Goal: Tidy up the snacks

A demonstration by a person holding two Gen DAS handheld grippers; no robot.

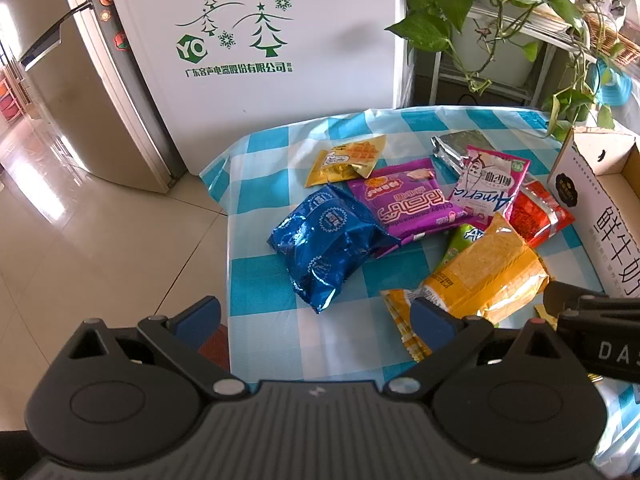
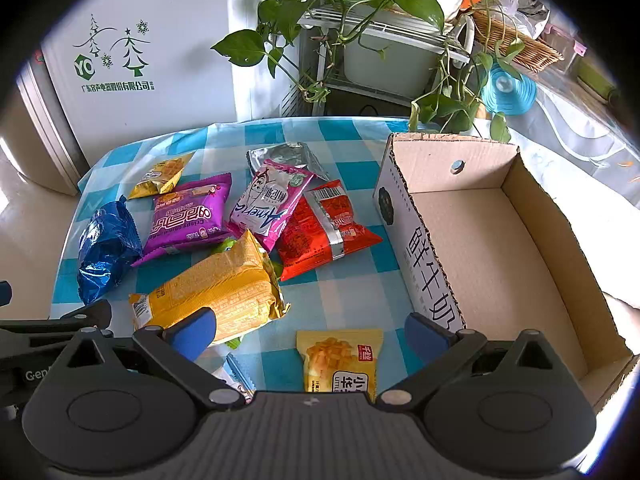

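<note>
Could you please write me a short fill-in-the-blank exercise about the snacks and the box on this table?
1. The cardboard box holds ____ snack packets.
2. The purple packet lies between the blue bag and the ____ and white packet.
3. The small yellow packet sits between the fingers of the ____ gripper.
4. The tablecloth is checked in white and ____.

Missing words: no; pink; right; blue

left hand-held gripper (image 1: 316, 318) spread, right hand-held gripper (image 2: 310, 334) spread
</note>
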